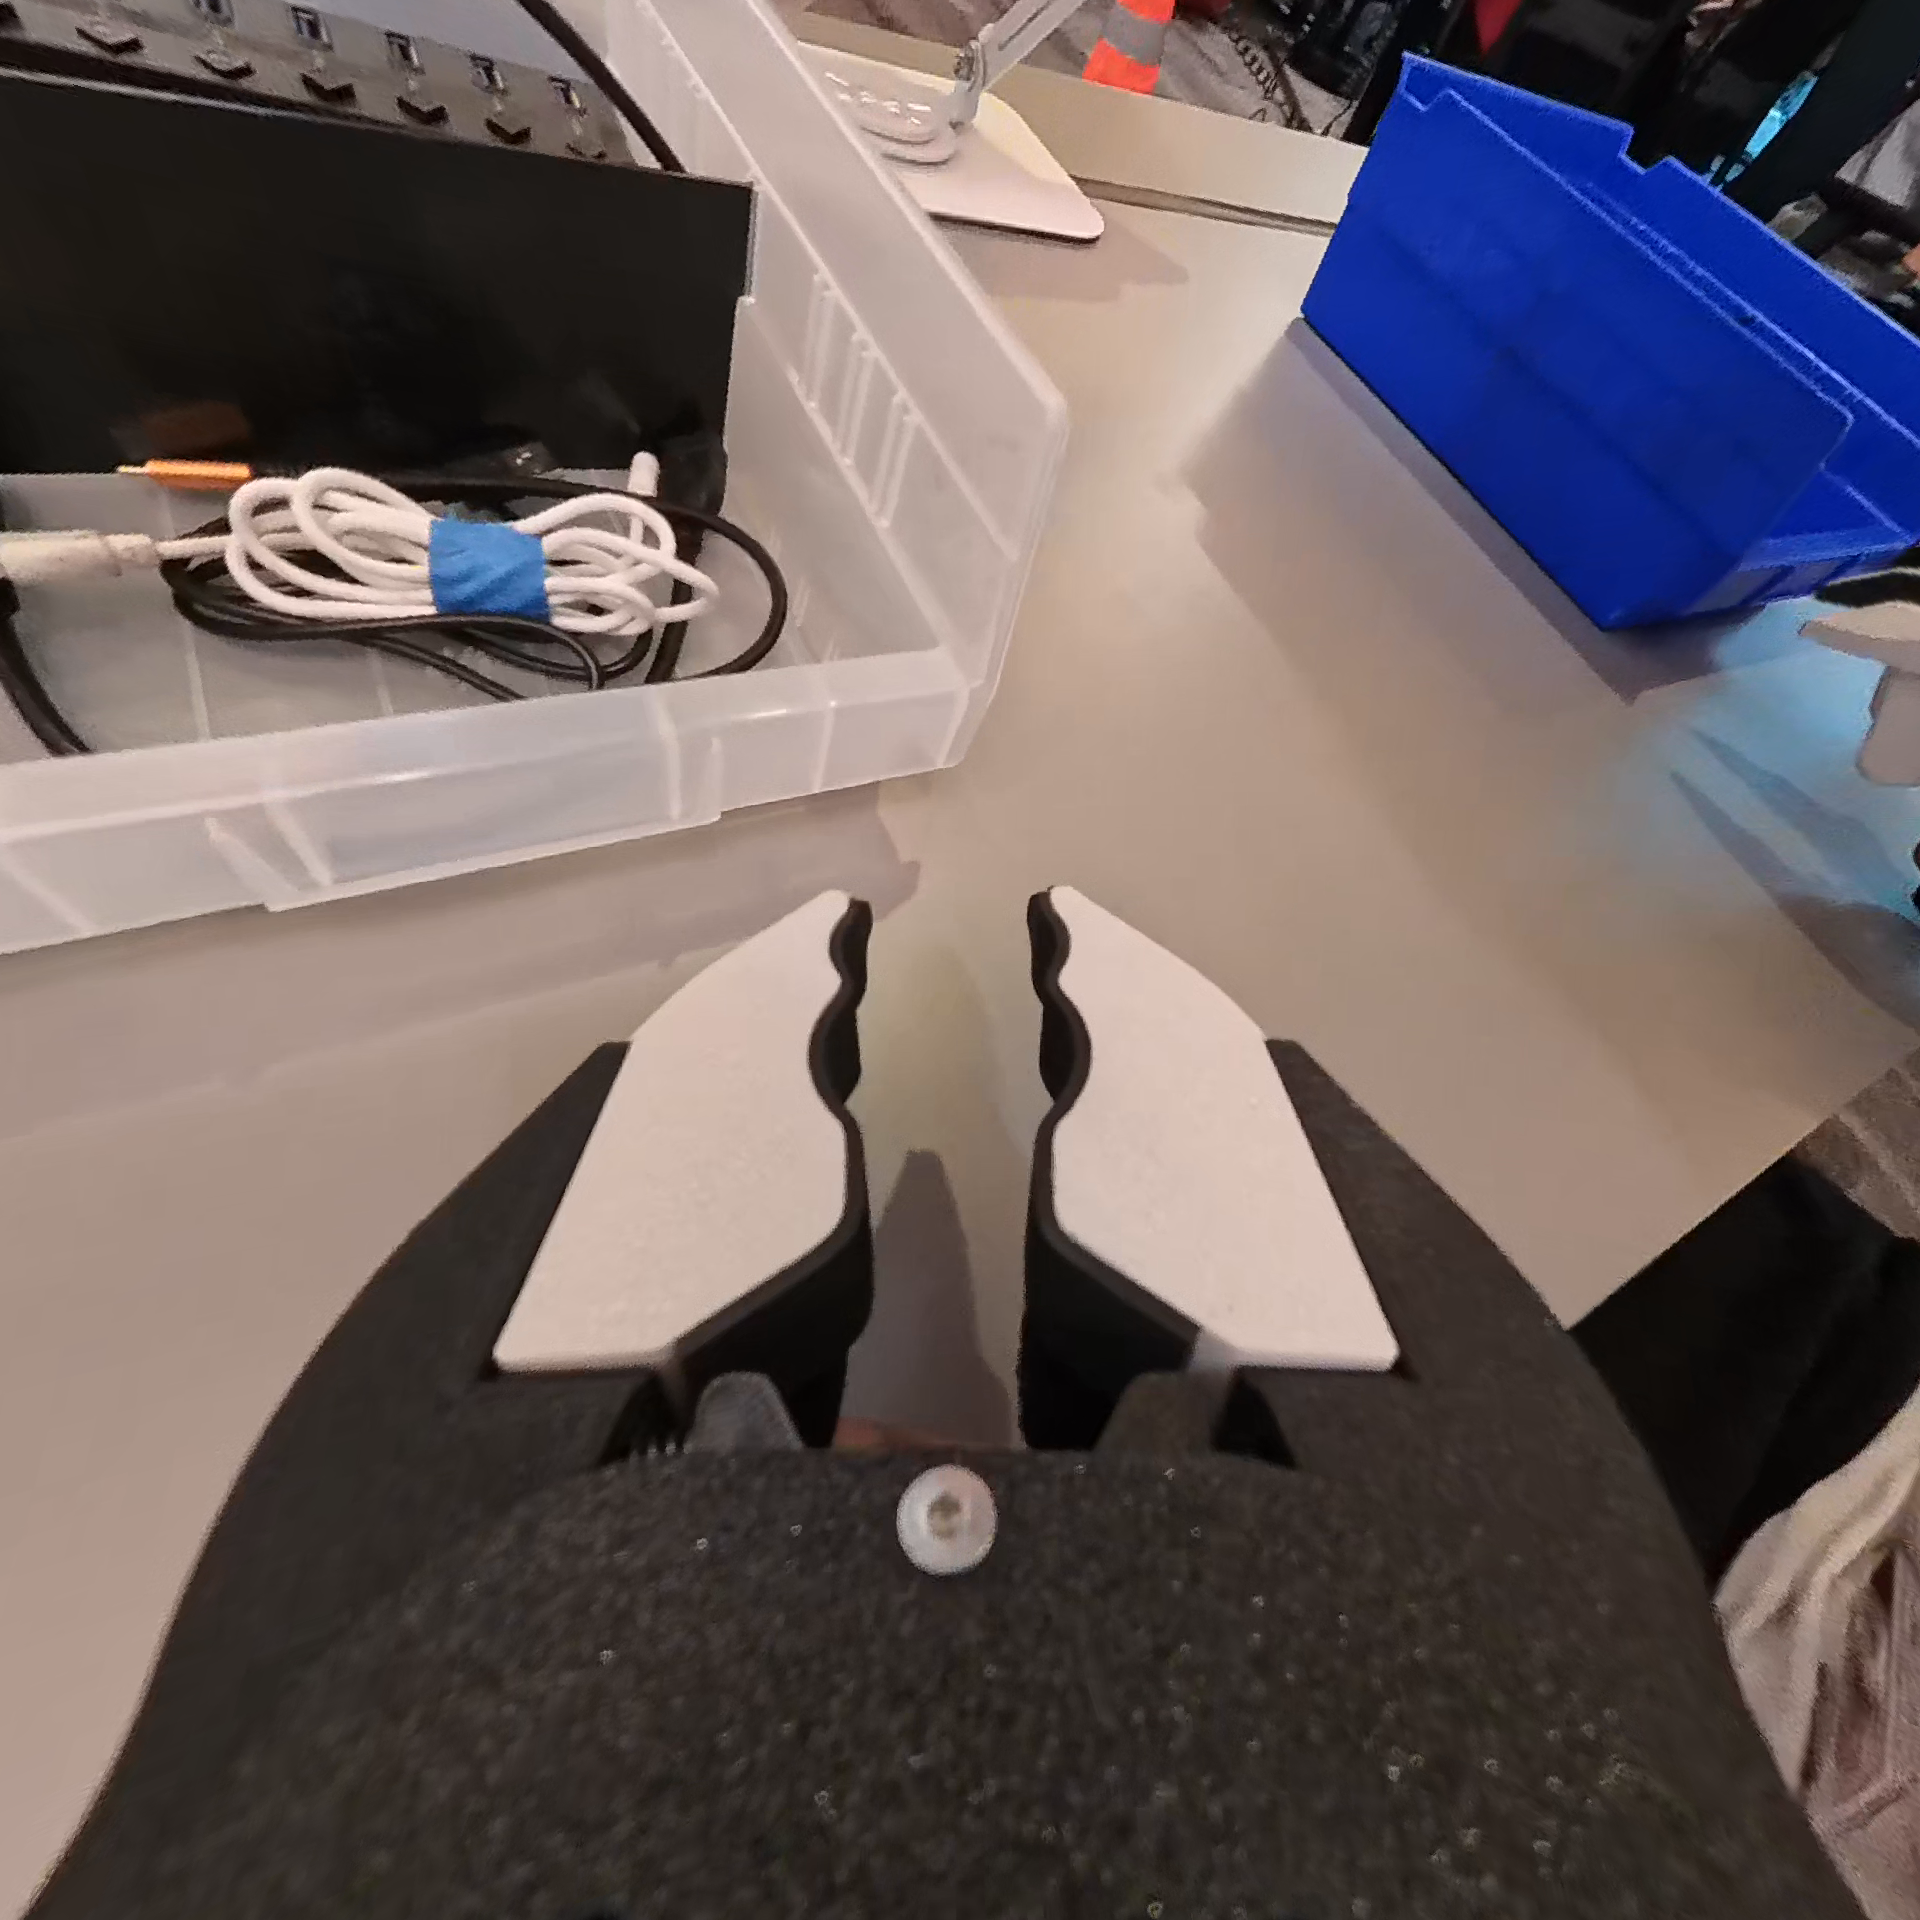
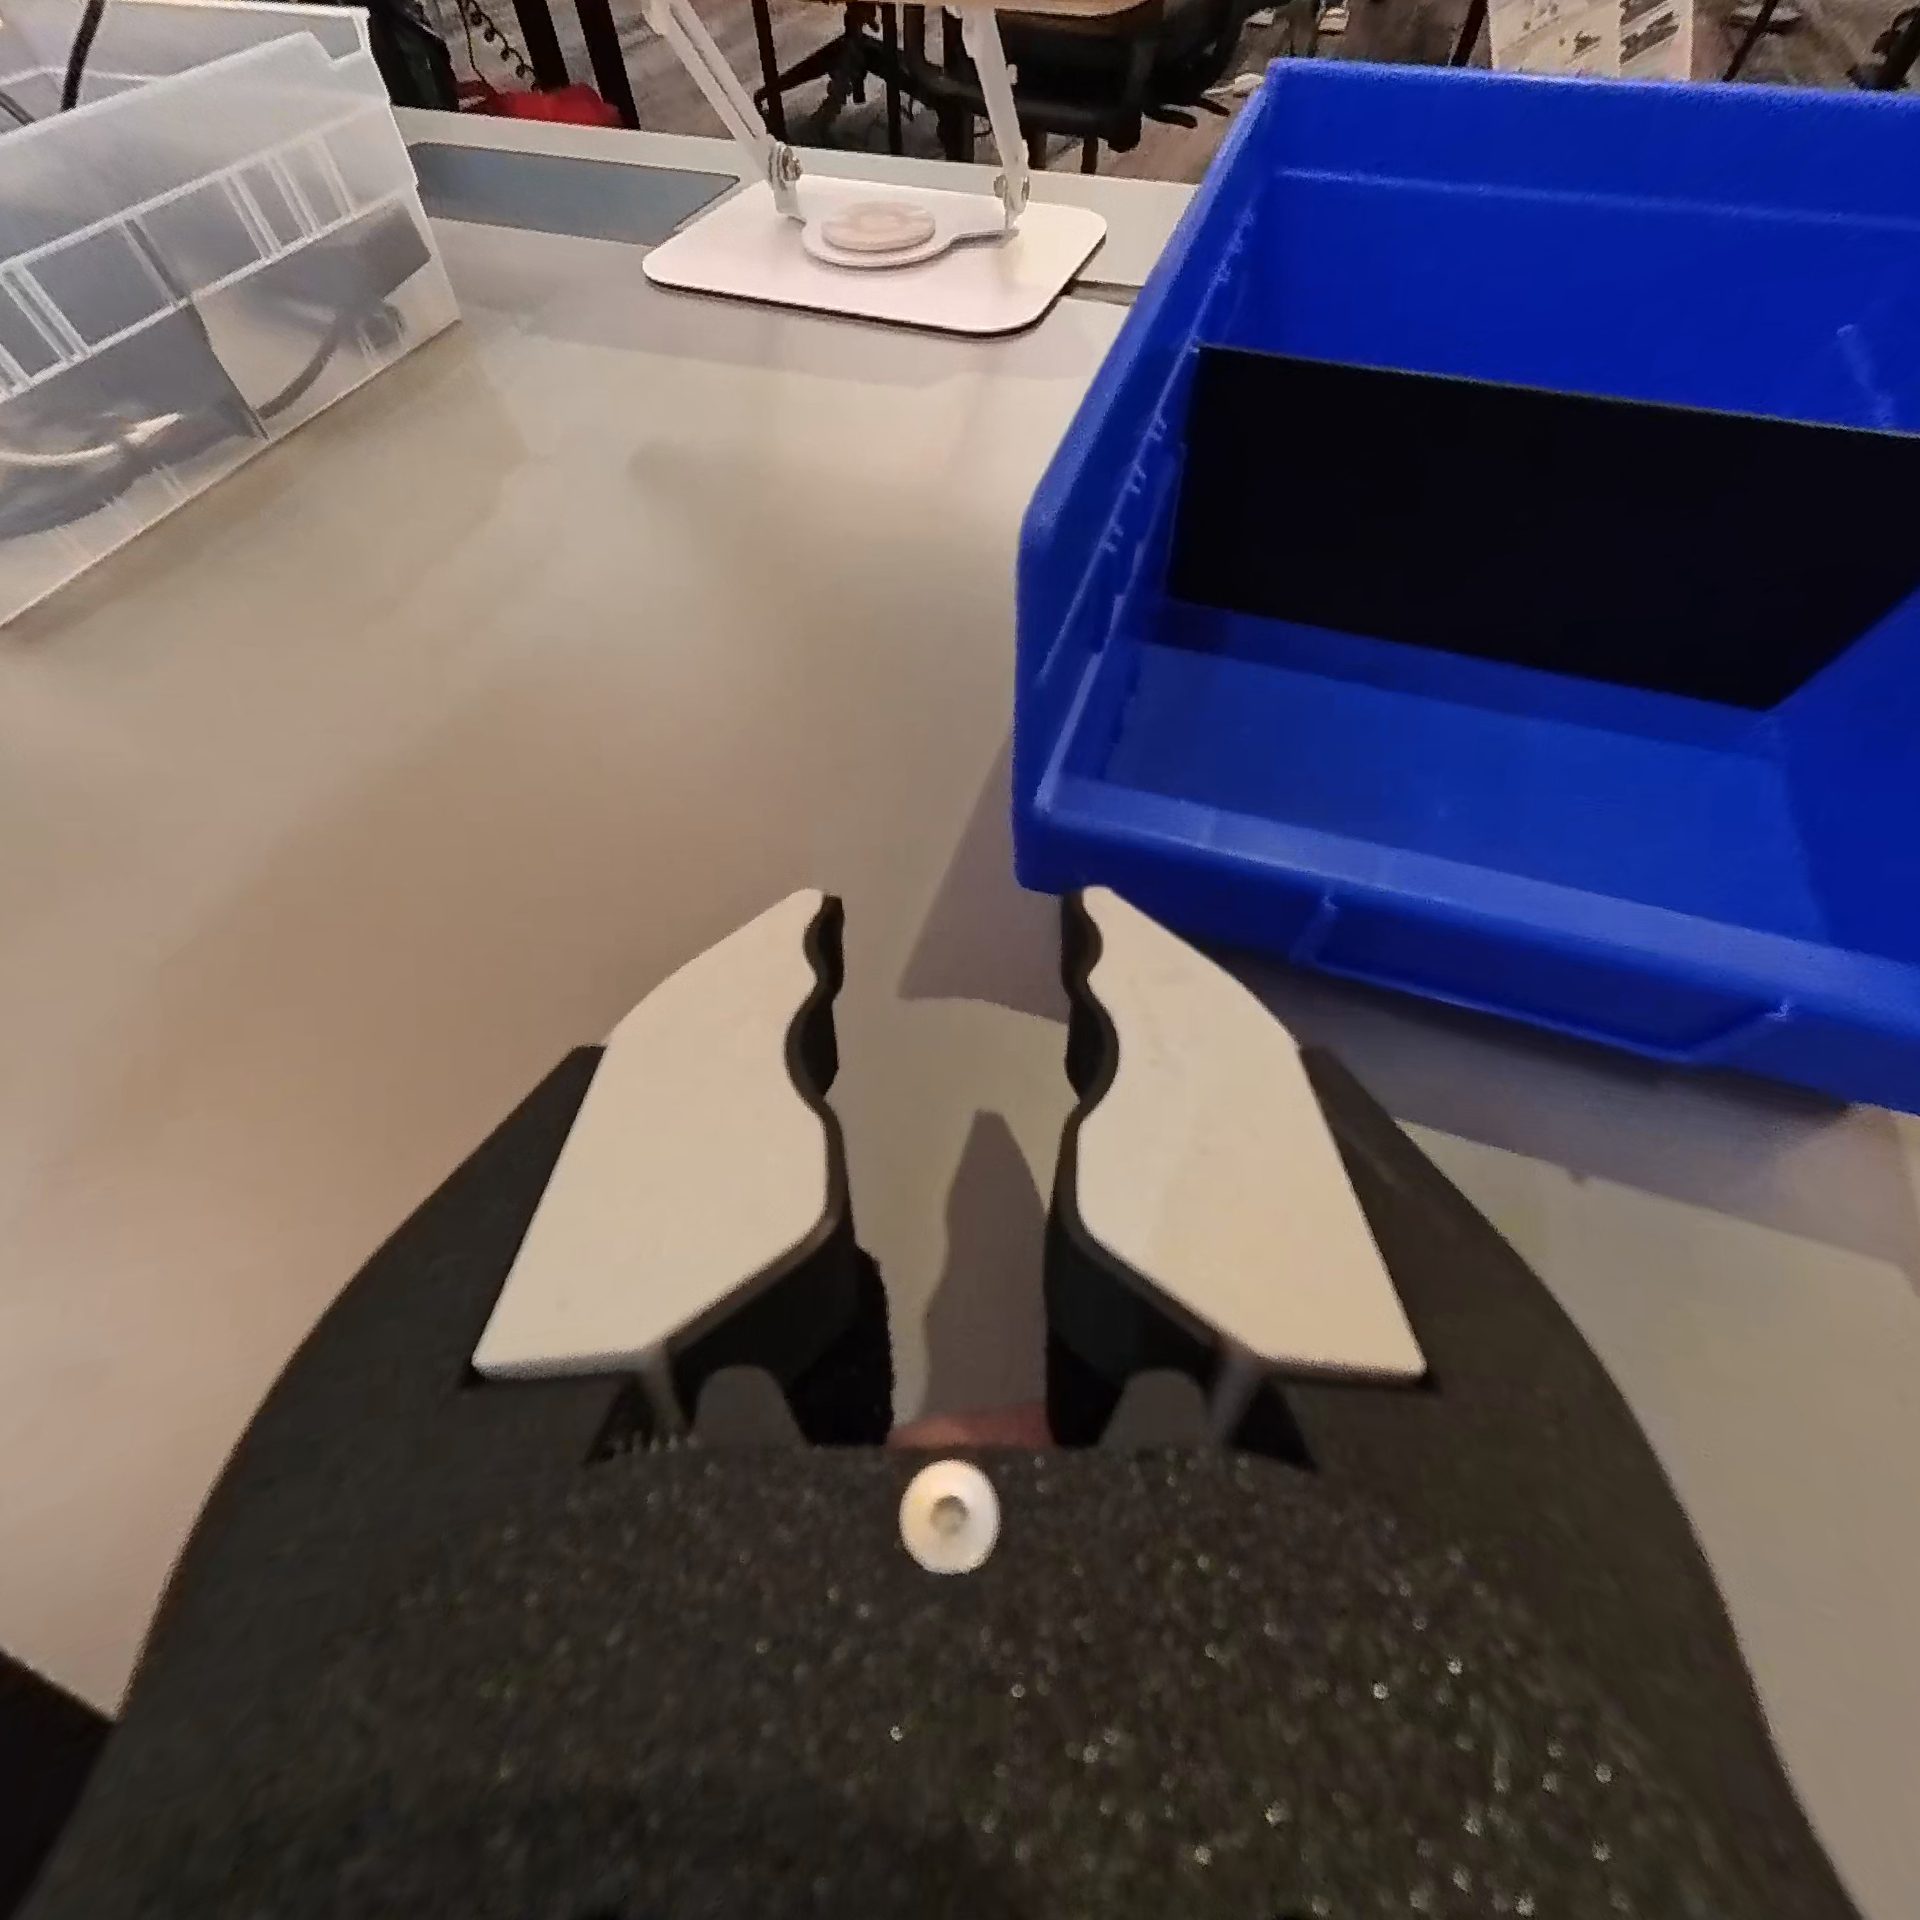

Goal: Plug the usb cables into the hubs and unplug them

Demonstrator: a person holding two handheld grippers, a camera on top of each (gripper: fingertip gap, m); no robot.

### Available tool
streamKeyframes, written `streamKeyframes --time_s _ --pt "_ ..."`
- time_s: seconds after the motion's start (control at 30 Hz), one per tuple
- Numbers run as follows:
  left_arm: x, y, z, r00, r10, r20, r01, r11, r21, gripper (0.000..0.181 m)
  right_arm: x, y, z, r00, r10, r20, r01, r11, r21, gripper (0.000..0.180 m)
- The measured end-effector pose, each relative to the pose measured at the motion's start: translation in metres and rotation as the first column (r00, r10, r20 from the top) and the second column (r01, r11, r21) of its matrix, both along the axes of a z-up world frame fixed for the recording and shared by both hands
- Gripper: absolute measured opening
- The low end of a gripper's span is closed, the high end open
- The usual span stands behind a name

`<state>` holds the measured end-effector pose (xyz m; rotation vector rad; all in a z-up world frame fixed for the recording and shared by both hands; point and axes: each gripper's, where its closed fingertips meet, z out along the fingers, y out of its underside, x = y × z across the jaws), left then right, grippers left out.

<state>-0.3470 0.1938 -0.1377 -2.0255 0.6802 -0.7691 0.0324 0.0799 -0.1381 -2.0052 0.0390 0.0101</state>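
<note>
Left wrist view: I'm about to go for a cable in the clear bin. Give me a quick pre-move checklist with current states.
1. Left gripper open with nothing between the fingers: ok.
2. Right gripper open with nothing held, clear of the blue bin: ok.
3. White cable bundle lies in the clear bin, banded with blue tape, reachable from above: ok.
4. Black cable loops under the white bundle, may drag along: not ok.
5. Hub ports free for plugging: cannot tell, only a row at the frame's top edge shows.
6. Table between gripper and clear bin unobstructed: ok.
</note>
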Motion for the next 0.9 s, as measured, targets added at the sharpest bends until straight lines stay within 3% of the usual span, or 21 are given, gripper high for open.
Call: streamKeyframes --time_s 0.17,0.33,0.4,0.5,0.57,0.77,0.9 --pt "0.008 0.009 0.013 0.999 -0.036 -0.035 0.038 0.998 0.058 0.029 0.007 -0.004 -0.001 1.0 -0.019 0.005 0.019 1.0 0.001 0.04" --pt "0.014 0.044 0.053 0.941 -0.242 -0.238 0.279 0.951 0.136 0.029 0.01 -0.002 -0.002 0.999 -0.021 -0.044 0.022 1.0 0.002 0.04" --pt "0.019 0.061 0.054 0.851 -0.354 -0.387 0.419 0.903 0.095 0.027 0.01 -0.001 -0.002 0.997 -0.019 -0.074 0.019 1.0 0.001 0.039" --pt "0.021 0.082 0.029 0.626 -0.493 -0.604 0.591 0.805 -0.044 0.025 0.009 0.0 -0.002 0.996 -0.019 -0.092 0.019 1.0 0.001 0.039" --pt "0.025 0.091 0.013 0.507 -0.567 -0.649 0.66 0.74 -0.131 0.026 0.01 0.001 -0.003 0.996 -0.022 -0.084 0.022 1.0 -0.003 0.039" --pt "0.047 0.088 -0.03 0.336 -0.753 -0.565 0.743 0.581 -0.332 0.025 0.012 0.003 -0.005 0.997 -0.036 -0.062 0.036 0.999 -0.011 0.039" --pt "0.048 0.103 -0.055 0.313 -0.703 -0.639 0.714 0.618 -0.33 0.019 0.015 0.006 -0.006 0.996 -0.043 -0.079 0.042 0.999 -0.018 0.039"
